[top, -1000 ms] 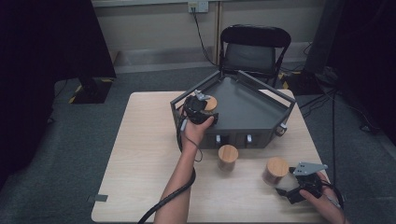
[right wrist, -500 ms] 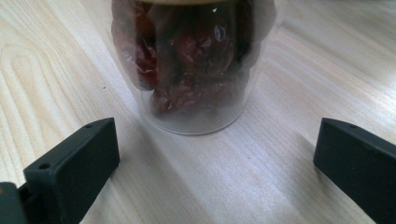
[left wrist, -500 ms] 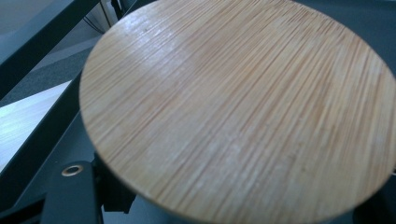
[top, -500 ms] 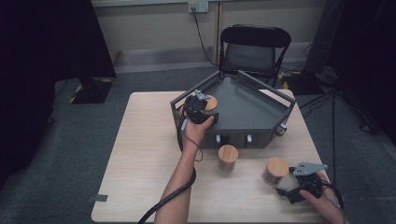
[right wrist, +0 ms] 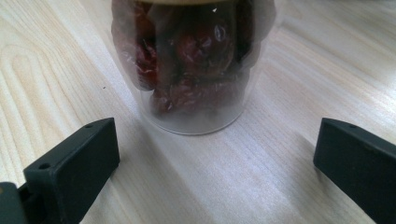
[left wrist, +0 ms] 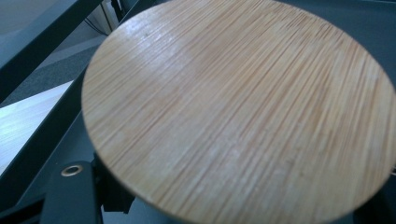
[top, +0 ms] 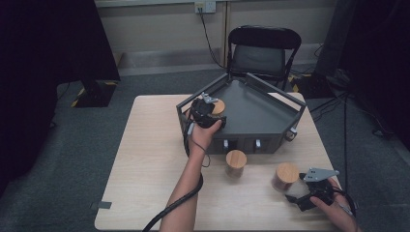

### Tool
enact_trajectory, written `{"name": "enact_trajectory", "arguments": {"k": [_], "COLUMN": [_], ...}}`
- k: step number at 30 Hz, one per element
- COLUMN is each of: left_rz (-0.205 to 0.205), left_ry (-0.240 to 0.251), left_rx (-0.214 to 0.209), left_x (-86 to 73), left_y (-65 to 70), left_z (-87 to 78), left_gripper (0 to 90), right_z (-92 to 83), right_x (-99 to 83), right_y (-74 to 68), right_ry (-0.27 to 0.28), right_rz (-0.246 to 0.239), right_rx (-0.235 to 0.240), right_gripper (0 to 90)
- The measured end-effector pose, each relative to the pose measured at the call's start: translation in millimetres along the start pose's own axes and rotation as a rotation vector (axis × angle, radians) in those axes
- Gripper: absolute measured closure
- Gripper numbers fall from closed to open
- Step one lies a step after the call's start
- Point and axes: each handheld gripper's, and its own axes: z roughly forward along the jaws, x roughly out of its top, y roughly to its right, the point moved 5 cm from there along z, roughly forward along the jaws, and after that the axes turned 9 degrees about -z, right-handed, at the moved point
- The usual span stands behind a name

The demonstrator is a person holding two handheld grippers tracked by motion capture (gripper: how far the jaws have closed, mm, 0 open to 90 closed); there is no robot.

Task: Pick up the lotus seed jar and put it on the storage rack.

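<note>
Left tool [top: 209,109] clamps a bamboo-lidded jar [top: 217,106] in the grey tray [top: 261,113]; right tool [top: 295,191] gapes before another jar [top: 285,176] on the pale bench [top: 145,159], chair [top: 263,48] behind.

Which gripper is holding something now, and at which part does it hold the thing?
The left gripper holds a jar with a wooden lid over the grey tray; the exact place of the hold is hidden. The right gripper is open, holding nothing.

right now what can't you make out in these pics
- Left gripper: in its own view the bamboo lid covers the jaws, so the grip on the jar under it is hidden.
- Jar in the tray: in the high view the gripper covers its body and contents.
- Right jar: its lid is cut off by the top edge of the right gripper view.
- Middle jar: contents too small in the high view.
</note>
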Motion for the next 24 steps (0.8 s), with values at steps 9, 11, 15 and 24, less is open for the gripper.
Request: {"name": "enact_trajectory", "arguments": {"k": [9,11,15,24], "left_rz": [-0.012,-0.013,-0.017,-0.029], "left_ry": [-0.005,-0.005,0.0,0.002], "left_rx": [-0.001,0.003,0.006,-0.003], "left_x": [2.5,2.8,3.5,2.3], "left_y": [1.9,2.6,3.0,1.4], "left_z": [-1.2,-1.4,-3.1,-6.4], "left_gripper": [19.9,16.8,13.6,7.9], "right_z": [0.0,0.0,0.0,0.0], "right_x": [0.0,0.0,0.0,0.0], "right_y": [0.0,0.0,0.0,0.0], "right_ry": [0.0,0.0,0.0,0.0], "right_rz": [0.0,0.0,0.0,0.0], "right_rx": [0.0,0.0,0.0,0.0], "right_gripper": [0.0,0.0,0.0,0.0]}}
